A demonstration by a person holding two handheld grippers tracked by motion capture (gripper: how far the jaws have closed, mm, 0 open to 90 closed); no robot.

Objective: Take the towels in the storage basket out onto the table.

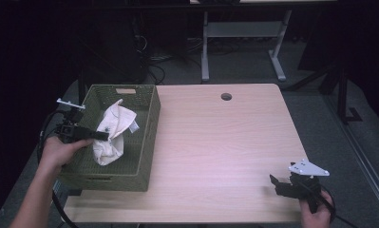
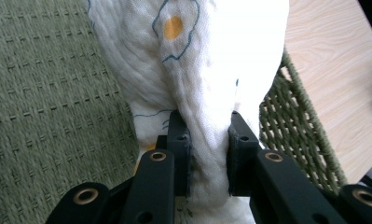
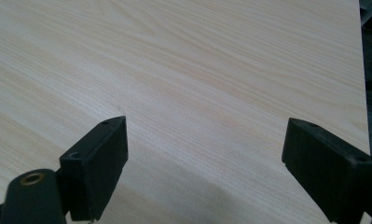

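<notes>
Two grippers, left gripper (image 2: 207, 154) clamping white cloth (image 2: 197, 70) in green basket (image 1: 149, 137), right gripper (image 3: 207, 168) spread wide

- The left gripper (image 1: 105, 135) reaches in over the near-left wall of the green basket (image 1: 146, 137), jaws clamped on a fold of white cloth (image 2: 211, 93) (cloth bunched between both pads).
- The right gripper (image 1: 274, 182) sits well to the right of the basket, low over the table (image 3: 197, 70), jaws spread wide.
</notes>
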